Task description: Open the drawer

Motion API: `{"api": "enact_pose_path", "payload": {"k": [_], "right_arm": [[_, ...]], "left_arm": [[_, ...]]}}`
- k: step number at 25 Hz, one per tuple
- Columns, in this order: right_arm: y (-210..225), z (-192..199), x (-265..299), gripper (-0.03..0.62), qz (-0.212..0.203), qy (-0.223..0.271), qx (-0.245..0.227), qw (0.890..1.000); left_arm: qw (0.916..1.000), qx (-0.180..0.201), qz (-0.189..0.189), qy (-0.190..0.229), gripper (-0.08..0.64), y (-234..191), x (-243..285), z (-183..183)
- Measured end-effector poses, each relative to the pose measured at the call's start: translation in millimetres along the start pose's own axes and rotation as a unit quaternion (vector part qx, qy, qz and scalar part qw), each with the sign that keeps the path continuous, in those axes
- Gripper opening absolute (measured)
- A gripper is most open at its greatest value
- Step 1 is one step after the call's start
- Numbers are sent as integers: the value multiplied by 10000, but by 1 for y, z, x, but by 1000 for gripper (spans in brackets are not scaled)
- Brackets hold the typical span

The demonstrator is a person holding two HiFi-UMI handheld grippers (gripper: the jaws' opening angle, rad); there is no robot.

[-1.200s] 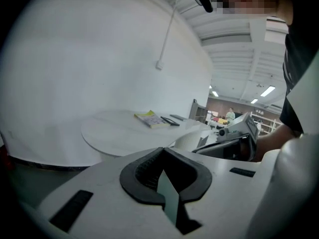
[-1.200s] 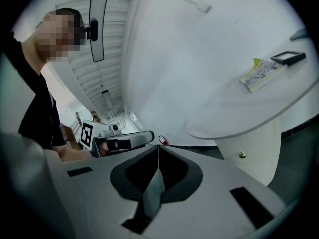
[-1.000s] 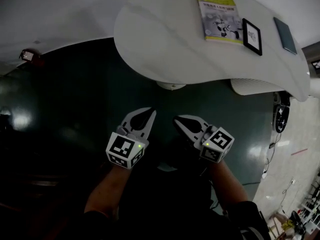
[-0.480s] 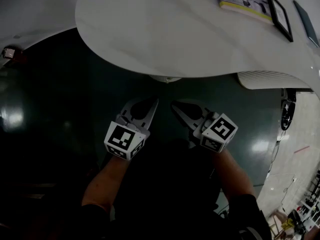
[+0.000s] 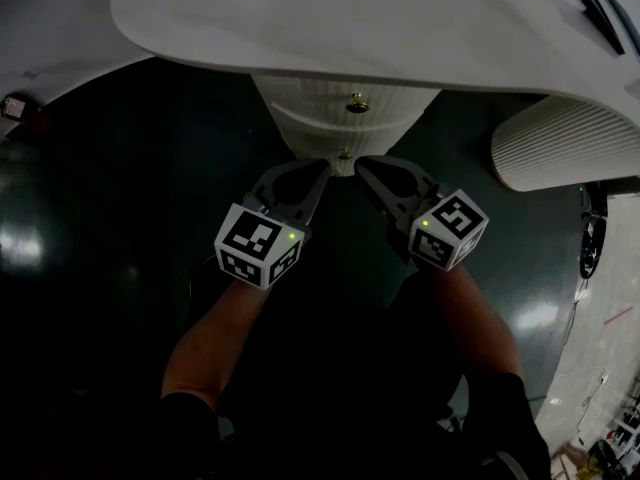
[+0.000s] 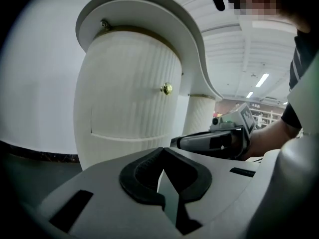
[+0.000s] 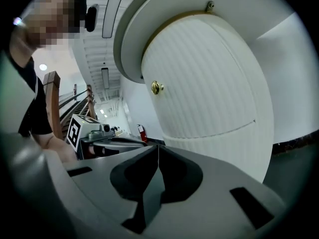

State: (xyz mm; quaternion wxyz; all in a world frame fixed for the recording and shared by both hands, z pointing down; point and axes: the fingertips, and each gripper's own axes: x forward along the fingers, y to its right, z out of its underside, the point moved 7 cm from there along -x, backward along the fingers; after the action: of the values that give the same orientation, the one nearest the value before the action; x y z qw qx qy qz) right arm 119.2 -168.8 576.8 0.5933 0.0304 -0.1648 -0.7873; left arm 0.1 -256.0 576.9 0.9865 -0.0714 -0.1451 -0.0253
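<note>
Head view: L gripper (image 5: 318, 169), R gripper (image 5: 363, 165) closed, empty; ribbed drawer (image 5: 312, 98); round brass knob (image 5: 357, 103).

Ribbed matt drawer (image 5: 310, 106), glossy brass knob (image 5: 357, 102)

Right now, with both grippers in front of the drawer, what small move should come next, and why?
Probably open the fingers of the right gripper and ease toward the brass knob: it and the left gripper are shut and empty, and the knob sits ahead, untouched.
</note>
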Motion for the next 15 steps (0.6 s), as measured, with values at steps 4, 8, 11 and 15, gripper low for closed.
{"api": "enact_pose_path", "payload": {"k": [4, 8, 11, 15], "right_arm": [[14, 19, 10, 17, 98, -7, -164, 9998], [31, 40, 16, 17, 273, 23, -177, 9995], [45, 55, 23, 17, 525, 51, -181, 9984], [54, 67, 28, 17, 828, 25, -318, 9961]], "left_arm": [[10000, 1, 22, 41, 11, -10, 14, 24], [9995, 57, 254, 180, 11, -11, 25, 47], [9996, 79, 220, 173, 12, -19, 32, 65], [9996, -52, 270, 47, 12, -26, 43, 84]]}}
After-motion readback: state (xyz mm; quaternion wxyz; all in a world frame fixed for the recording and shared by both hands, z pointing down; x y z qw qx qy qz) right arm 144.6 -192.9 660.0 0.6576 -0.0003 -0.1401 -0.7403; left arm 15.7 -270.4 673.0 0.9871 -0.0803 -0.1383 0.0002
